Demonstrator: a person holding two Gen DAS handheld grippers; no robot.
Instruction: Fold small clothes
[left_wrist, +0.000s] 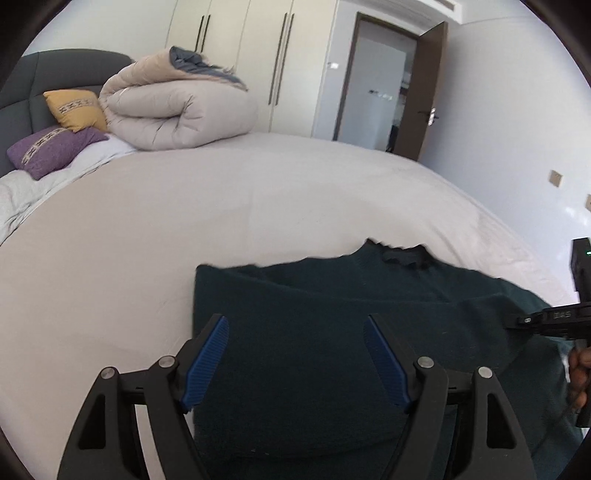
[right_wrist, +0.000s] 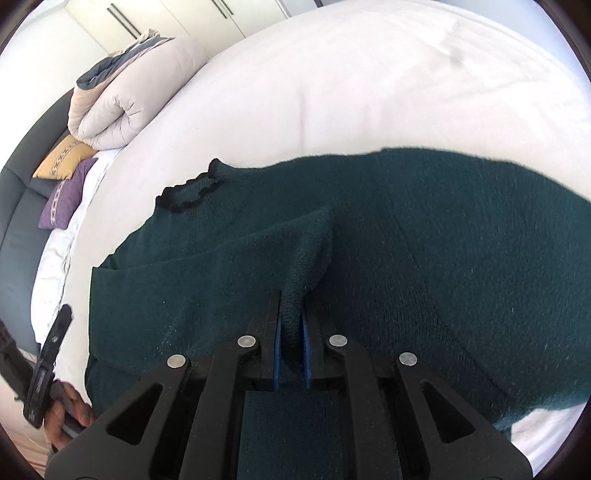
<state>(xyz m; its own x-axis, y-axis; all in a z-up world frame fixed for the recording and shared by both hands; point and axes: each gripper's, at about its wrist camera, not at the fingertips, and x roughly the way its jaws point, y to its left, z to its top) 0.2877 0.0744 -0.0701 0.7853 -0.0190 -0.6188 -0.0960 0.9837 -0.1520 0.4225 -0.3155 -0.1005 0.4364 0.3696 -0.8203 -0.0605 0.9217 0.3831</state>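
A dark green knitted sweater (left_wrist: 314, 350) lies spread on the white bed sheet (left_wrist: 184, 221), its black-trimmed collar (left_wrist: 404, 254) at the far side. My left gripper (left_wrist: 295, 328) hangs open over the sweater's left part, with nothing between its blue pads. In the right wrist view my right gripper (right_wrist: 291, 314) is shut on a pinched-up ridge of the sweater (right_wrist: 406, 240), which is lifted a little between the pads. The collar (right_wrist: 192, 192) lies at the upper left there. My right gripper also shows at the right edge of the left wrist view (left_wrist: 517, 319).
A rolled beige duvet (left_wrist: 173, 110) sits at the head of the bed with a yellow pillow (left_wrist: 75, 109) and a purple pillow (left_wrist: 51, 149) against the grey headboard (left_wrist: 22, 92). Wardrobes and an open door (left_wrist: 424, 92) stand behind. White sheet stretches beyond the sweater.
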